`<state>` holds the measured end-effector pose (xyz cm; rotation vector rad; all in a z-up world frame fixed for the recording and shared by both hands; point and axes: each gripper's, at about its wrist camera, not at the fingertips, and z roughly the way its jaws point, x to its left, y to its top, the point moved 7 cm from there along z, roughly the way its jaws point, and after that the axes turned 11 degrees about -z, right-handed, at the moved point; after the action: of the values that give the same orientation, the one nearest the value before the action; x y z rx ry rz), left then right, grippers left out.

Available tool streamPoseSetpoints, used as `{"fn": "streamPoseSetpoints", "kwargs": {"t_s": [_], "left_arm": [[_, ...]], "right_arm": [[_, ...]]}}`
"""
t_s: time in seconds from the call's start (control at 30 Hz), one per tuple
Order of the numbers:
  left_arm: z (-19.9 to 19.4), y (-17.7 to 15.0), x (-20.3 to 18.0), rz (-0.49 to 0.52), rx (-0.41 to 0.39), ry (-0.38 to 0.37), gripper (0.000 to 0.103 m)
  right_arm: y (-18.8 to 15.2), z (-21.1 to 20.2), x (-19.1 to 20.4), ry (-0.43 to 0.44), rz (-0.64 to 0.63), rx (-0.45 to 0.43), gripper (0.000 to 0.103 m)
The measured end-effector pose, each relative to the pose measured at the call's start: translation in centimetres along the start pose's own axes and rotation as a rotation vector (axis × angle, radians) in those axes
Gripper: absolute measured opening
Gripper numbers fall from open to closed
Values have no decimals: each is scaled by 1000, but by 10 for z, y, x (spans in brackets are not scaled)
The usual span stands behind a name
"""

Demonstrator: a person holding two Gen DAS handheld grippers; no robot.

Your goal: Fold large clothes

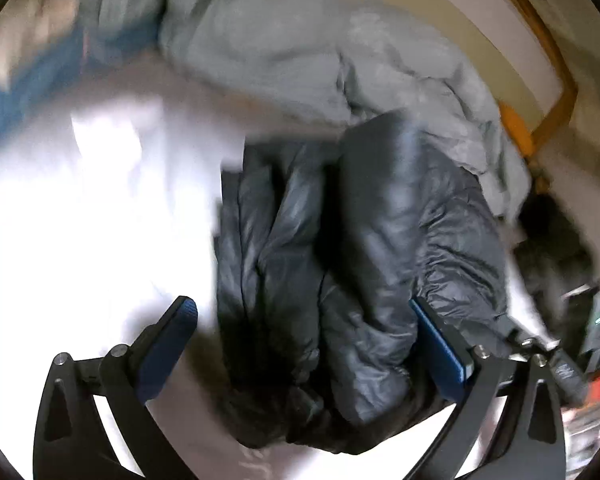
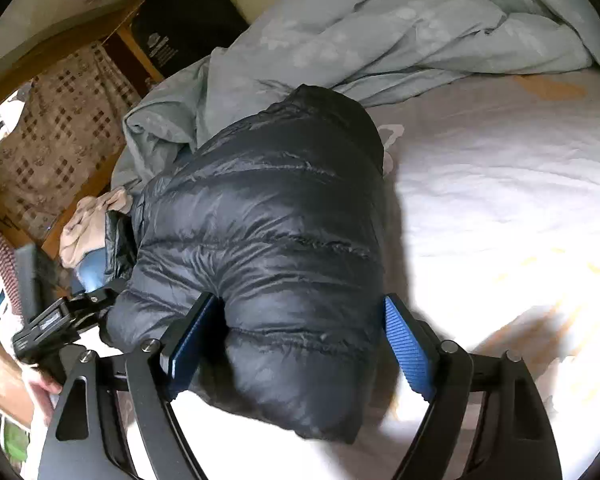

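Note:
A black quilted puffer jacket (image 1: 364, 248) lies bunched and folded on the white bed sheet (image 1: 80, 220). My left gripper (image 1: 304, 312) is open, its blue-padded fingers spread on either side of the jacket's near end; the view is motion-blurred. In the right wrist view the same jacket (image 2: 276, 240) lies as a thick folded bundle. My right gripper (image 2: 300, 312) is open with its jaws wide around the jacket's near end, the left pad (image 2: 188, 340) touching the fabric. The left gripper's body (image 2: 56, 324) shows at the lower left there.
A rumpled pale blue-grey duvet (image 2: 380, 28) lies behind the jacket across the far side of the bed. A wooden bed frame (image 2: 80, 44), a patterned cloth (image 2: 60, 128) and a black bag (image 2: 184, 16) stand at the left. The white sheet (image 2: 500, 200) extends to the right.

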<state>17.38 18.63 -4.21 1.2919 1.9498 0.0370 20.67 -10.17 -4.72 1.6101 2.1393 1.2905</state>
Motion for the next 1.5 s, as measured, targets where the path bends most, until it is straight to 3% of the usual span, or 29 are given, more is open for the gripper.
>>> {"fn": "streamPoseSetpoints", "kwargs": {"t_s": [0.13, 0.27, 0.37, 0.4, 0.43, 0.5, 0.57, 0.63, 0.7, 0.83, 1.0, 1.1, 1.27, 1.5], "left_arm": [[27, -13, 17, -185, 150, -162, 103], [36, -19, 7, -145, 140, -198, 103], [42, -19, 5, -173, 120, -227, 103], [42, -19, 3, -170, 108, -225, 93], [41, -20, 0, -173, 97, -238, 76], [35, -18, -8, -178, 69, -264, 60], [24, -14, -25, -93, 14, -254, 51], [11, -16, -54, 26, -35, -262, 49], [0, -18, -82, 103, -61, -317, 49], [-13, -29, -137, 271, -109, -385, 49], [3, -37, -215, 348, -86, -452, 49], [18, -46, -274, 400, -76, -495, 49], [45, -79, -386, 522, -39, -592, 49], [116, -132, -528, 646, 27, -680, 50]], "right_arm": [[-6, 0, -1, 35, -18, 51, 84], [-17, 15, -7, 132, 63, 105, 88], [-27, 32, -13, 182, 150, 141, 92], [-25, 33, -9, 178, 128, 136, 92], [-23, 32, -6, 169, 106, 133, 84], [-16, 23, 1, 111, 54, 98, 68], [-7, 7, 8, 81, 8, 50, 55], [3, -14, 13, 39, -30, 6, 51], [11, -38, 14, -4, -58, -36, 51], [27, -100, 1, -27, -71, -108, 51], [47, -176, -29, -141, -133, -172, 51], [58, -222, -62, -212, -128, -227, 51], [67, -316, -135, -410, -96, -365, 51], [62, -424, -249, -668, 15, -483, 52]]}}
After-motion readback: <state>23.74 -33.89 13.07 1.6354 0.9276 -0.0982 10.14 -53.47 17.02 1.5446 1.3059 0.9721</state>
